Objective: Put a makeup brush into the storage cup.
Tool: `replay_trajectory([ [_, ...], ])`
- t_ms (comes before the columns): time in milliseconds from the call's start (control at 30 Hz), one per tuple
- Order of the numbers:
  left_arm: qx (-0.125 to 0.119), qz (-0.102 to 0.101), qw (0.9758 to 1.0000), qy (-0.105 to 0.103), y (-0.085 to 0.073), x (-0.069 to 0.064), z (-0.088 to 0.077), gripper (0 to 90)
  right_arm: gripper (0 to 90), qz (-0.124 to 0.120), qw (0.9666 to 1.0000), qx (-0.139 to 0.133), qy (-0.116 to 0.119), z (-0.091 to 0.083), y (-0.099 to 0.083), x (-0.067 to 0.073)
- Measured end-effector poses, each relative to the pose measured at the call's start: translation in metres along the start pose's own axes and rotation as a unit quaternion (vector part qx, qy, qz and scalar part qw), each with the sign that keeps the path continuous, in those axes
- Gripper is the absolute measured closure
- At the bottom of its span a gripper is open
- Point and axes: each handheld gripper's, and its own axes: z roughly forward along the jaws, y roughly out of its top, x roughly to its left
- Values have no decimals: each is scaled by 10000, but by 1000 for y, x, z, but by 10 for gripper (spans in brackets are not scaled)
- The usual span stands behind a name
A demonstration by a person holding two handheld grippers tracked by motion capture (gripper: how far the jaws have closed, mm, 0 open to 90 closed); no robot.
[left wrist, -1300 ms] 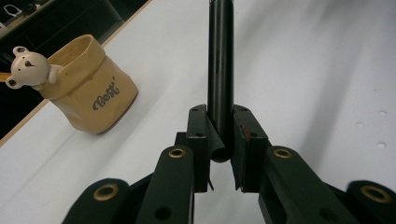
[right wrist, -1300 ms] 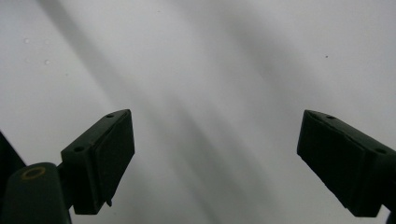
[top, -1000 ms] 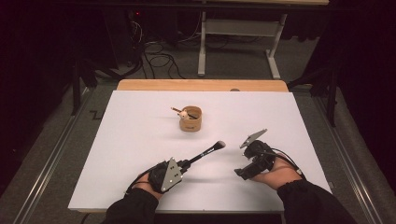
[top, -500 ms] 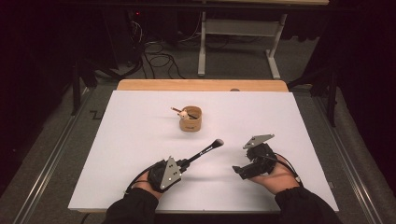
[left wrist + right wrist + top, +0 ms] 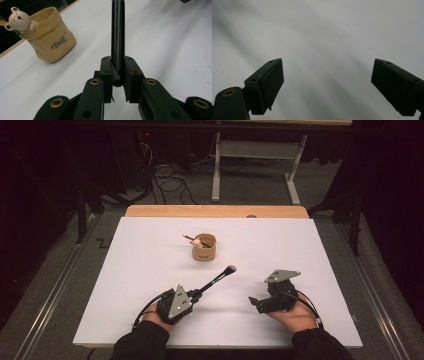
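Observation:
My left gripper [image 5: 194, 295] is shut on the black handle of a makeup brush [image 5: 214, 280]. The brush's pale tip [image 5: 231, 268] points up-right toward a tan cup [image 5: 205, 249]. In the left gripper view the handle [image 5: 117, 37] runs straight up from between the shut pads of the left gripper [image 5: 118, 75]. The cup [image 5: 52, 42], with a small bear figure [image 5: 18, 18] on its rim, stands to its left. My right gripper [image 5: 256, 302] rests near the front right with its jaws pointing left. In the right gripper view the right gripper [image 5: 327, 87] is open wide over bare white surface.
The white tabletop [image 5: 145, 265] ends in a wooden strip [image 5: 215, 211] at the far side. Beyond it are dark floor, cables [image 5: 167, 185] and a metal table frame [image 5: 255, 165]. A thin stick [image 5: 189, 238] leans out of the cup.
My right gripper has turned a little, its grey plate levelling out, and shifted slightly toward the near edge. The left gripper and brush have stayed put.

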Motion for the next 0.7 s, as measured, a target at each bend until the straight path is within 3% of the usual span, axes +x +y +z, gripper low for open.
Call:
replay_trajectory([
  [367, -14, -173, 9998, -52, -1, 2, 1, 792, 115, 341, 9983, -470, -64, -1, -19, -6],
  [700, 4, -263, 9996, -74, -2, 3, 3, 792, 114, 408, 9963, -750, -61, -5, -25, -9],
])
